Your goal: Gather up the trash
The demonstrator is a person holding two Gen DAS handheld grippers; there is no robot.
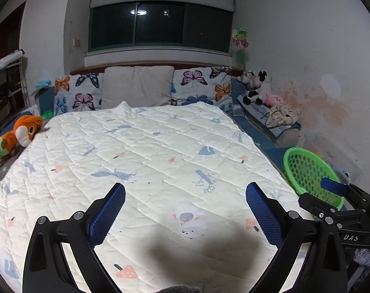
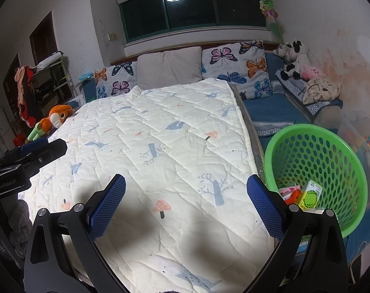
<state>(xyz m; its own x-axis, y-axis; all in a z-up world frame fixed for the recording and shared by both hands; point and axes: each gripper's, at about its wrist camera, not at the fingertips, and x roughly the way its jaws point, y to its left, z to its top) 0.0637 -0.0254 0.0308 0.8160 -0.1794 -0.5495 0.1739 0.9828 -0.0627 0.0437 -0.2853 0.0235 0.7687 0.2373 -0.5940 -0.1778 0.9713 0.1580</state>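
Both spread wide and empty above the white quilted bed (image 2: 160, 127) — left gripper (image 1: 185, 216), right gripper (image 2: 186, 208) — with trash cartons (image 2: 304, 195) already in the green perforated plastic basket (image 2: 282, 141) off the bed's right edge; risk of knocking that basket's rim.

Bare quilt (image 2: 160, 131), green basket (image 2: 314, 171) alongside.

Cream quilt (image 2: 160, 146) dotted with pale blue trees and pink mushrooms. Bright green basket (image 2: 331, 151), a yellow-green carton (image 2: 311, 194) inside. Butterfly pillows (image 2: 236, 66) in purple, orange, blue; grey pillow (image 2: 169, 67) between. Orange plush (image 2: 55, 118).
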